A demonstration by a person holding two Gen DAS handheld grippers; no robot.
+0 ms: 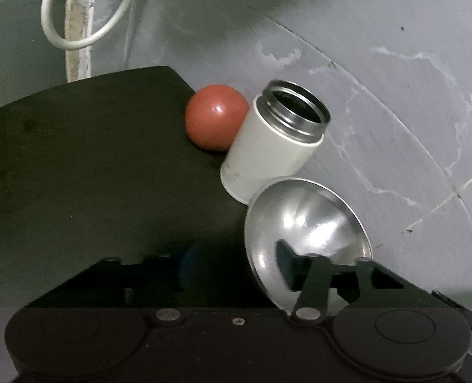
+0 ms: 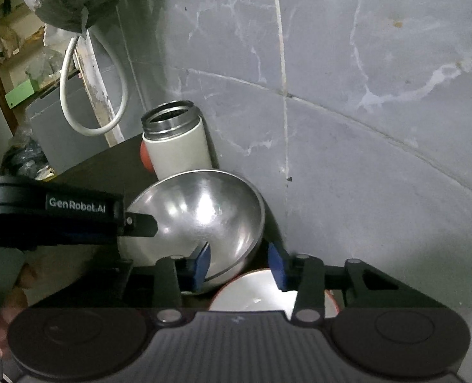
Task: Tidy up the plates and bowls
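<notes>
While both tongs work at one steel bowl, the items run left to right as follows.

Left wrist view:
- Cable [image 1: 76, 45]: white loop, hanging on the wall far ahead and left of the left tongs [image 1: 234, 268].
- Table [image 1: 76, 159]: black top, under and ahead of the left tongs.
- Ball [image 1: 216, 118]: red, glossy, on the table's far edge, ahead of the tongs, touching the flask.
- Flask [image 1: 267, 156]: white body, open steel mouth, no lid; ahead and slightly right, just behind the bowl.
- Bowl [image 1: 309, 223]: steel, tilted, its opening facing the tongs. The right finger lies inside it and the left finger stands outside its wall, in shadow. The jaws straddle the rim; whether they pinch it I cannot tell.
- Wall [image 1: 395, 95]: grey tile with pale streaks, to the right and behind.

Right wrist view:
- Left tongs: entering from the left, one finger lying across the bowl's left rim.
- Flask: upright, straight ahead of the right tongs [image 2: 239, 266], behind the bowl; the ball peeps out at its left side.
- Bowl: tilted, directly before the right tongs, its lower edge at the left blue pad.
- Right tongs: jaws apart, gripping nothing.
- Dish [image 2: 255, 293]: white, red-rimmed, beneath the gap between the pads, just under the bowl.
</notes>
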